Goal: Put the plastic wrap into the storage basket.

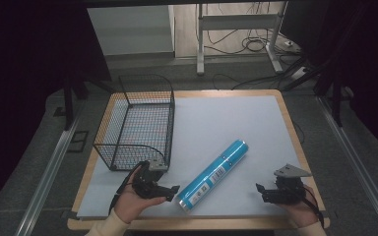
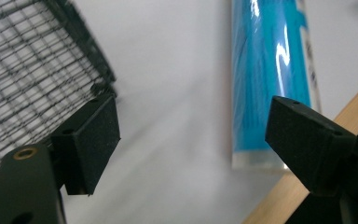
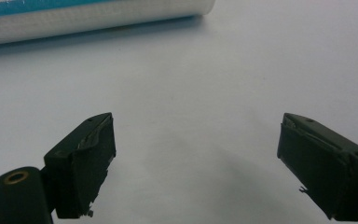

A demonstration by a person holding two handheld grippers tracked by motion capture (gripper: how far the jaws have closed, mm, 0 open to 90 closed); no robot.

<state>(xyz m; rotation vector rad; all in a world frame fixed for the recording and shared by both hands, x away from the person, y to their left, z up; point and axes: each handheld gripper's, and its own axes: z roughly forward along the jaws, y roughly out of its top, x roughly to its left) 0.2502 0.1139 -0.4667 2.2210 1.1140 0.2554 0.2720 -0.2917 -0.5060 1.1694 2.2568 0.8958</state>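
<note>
Both grippers sit low at the near edge of the table, each w/ jaws spread wide and nothing between them. The left gripper is just beside the near end of the blue tube, not touching as far as I can see; in the left gripper view the tube's capped end lies ahead, near one jaw. The right gripper is farther off, pointing toward the tube across bare mat (released too). The tube lies flat, diagonal, approx. mid-table. A wire basket stands just behind the left hand, apart from the tube.
</note>
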